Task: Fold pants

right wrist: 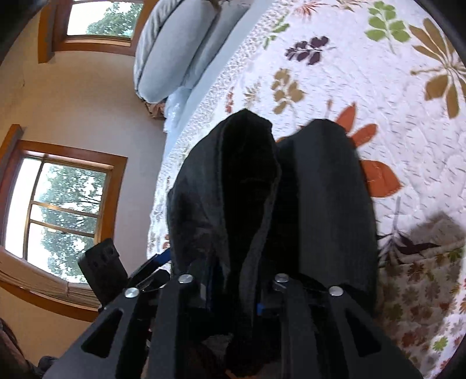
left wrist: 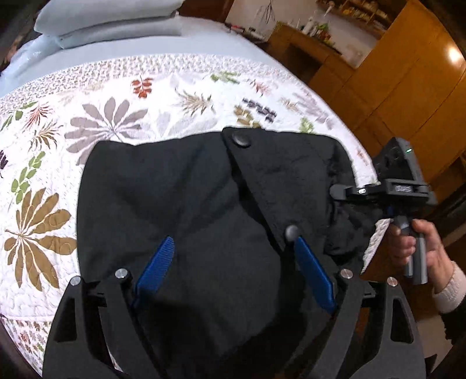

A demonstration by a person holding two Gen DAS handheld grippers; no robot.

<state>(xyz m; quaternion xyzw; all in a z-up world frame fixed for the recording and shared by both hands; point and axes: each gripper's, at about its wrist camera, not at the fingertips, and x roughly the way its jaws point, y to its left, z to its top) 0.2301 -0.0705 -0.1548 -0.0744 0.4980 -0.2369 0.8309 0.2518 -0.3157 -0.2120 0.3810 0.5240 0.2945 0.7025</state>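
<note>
A home bedroom is shown. A bed is seen, covered by a white quilt (left wrist: 180,84) printed with leaves in brown, grey, green and orange, with pale blue pillows (left wrist: 110,20) stacked at its head over a light blue sheet. Wooden cabinets (left wrist: 407,87) and cluttered open shelves (left wrist: 358,11) are lined along one wall. Wood-framed windows (right wrist: 67,204) are set in a cream wall, and trees are visible through the glass

Pants (left wrist: 180,198) on quilt (left wrist: 122,87), near its edge. Pillows (left wrist: 110,20) behind (stacked). Right gripper (left wrist: 335,191) at pants' right side.
</note>
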